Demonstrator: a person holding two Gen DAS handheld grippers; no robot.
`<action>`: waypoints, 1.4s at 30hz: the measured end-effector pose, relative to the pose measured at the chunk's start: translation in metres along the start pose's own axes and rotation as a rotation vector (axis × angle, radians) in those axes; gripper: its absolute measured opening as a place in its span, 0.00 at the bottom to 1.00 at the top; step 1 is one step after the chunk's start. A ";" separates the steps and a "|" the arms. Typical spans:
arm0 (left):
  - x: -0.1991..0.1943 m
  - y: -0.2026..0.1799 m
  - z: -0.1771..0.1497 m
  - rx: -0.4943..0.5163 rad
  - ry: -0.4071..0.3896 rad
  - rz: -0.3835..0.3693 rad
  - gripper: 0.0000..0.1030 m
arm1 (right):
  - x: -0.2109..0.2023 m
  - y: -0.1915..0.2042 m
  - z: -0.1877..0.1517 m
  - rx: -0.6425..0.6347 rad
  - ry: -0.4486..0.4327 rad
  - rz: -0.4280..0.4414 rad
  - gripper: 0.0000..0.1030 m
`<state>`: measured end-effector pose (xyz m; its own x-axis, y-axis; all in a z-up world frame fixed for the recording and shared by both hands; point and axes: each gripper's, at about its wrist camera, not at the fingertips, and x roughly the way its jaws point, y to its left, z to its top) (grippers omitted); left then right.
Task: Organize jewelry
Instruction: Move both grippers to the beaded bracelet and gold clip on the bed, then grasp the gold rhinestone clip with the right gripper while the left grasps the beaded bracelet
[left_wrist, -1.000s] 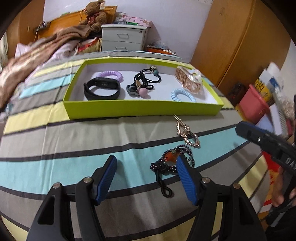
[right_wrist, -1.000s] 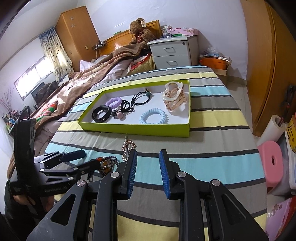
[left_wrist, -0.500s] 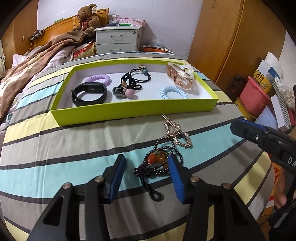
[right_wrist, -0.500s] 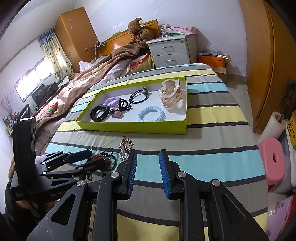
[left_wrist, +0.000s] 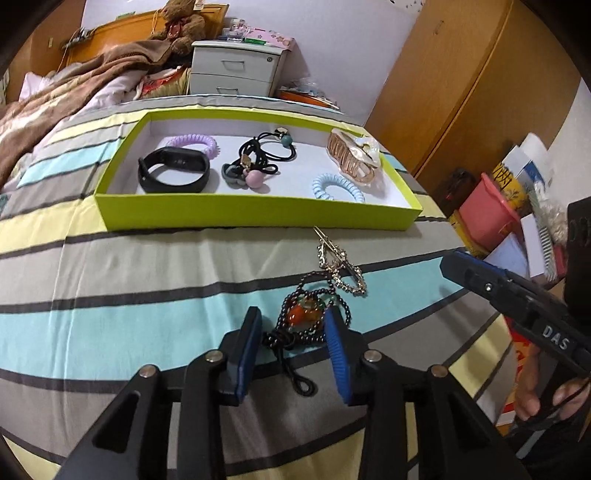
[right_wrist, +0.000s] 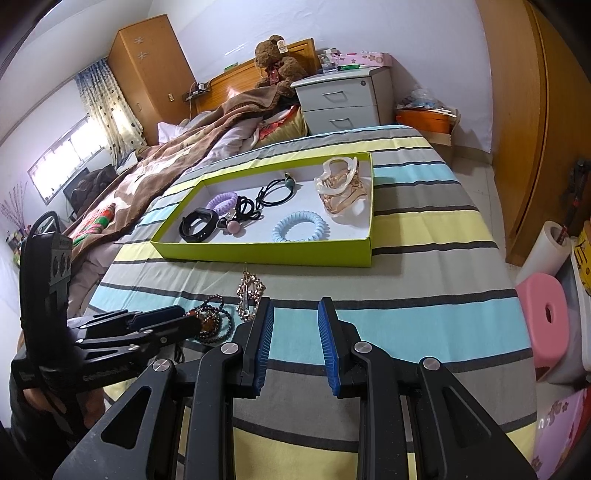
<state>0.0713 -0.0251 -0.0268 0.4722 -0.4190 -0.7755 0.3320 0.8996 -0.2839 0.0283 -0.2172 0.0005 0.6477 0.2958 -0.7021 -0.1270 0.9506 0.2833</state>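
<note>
A black bead necklace with an orange pendant (left_wrist: 304, 314) lies on the striped bedspread. My left gripper (left_wrist: 291, 321) is open, with its blue pads on either side of the necklace. A gold rhinestone hair clip (left_wrist: 338, 264) lies just beyond it. The green tray (left_wrist: 255, 216) holds a black band (left_wrist: 171, 173), hair ties and a claw clip (left_wrist: 352, 157). My right gripper (right_wrist: 294, 325) is open and empty over the bedspread, to the right of the necklace (right_wrist: 212, 319) and the hair clip (right_wrist: 251, 290).
A brown blanket (right_wrist: 177, 166) covers the far left of the bed. A white nightstand (right_wrist: 343, 99) stands behind the tray (right_wrist: 266, 254). A pink stool (right_wrist: 546, 321) and boxes sit on the floor past the bed's right edge.
My left gripper has moved forward and right until the necklace lies between its pads, and its jaws have narrowed. The right gripper has barely moved.
</note>
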 end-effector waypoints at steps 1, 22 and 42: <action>-0.001 0.001 -0.001 0.003 -0.001 0.012 0.38 | 0.001 -0.001 0.000 0.001 0.001 0.000 0.25; 0.010 -0.029 -0.001 0.183 0.001 0.197 0.30 | 0.003 0.002 0.000 -0.006 0.013 0.007 0.25; -0.007 -0.018 -0.002 0.119 -0.042 0.126 0.18 | 0.013 0.007 0.001 -0.024 0.035 -0.009 0.25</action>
<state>0.0608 -0.0385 -0.0174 0.5489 -0.3109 -0.7760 0.3608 0.9254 -0.1155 0.0364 -0.2066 -0.0059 0.6220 0.2900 -0.7273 -0.1399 0.9551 0.2612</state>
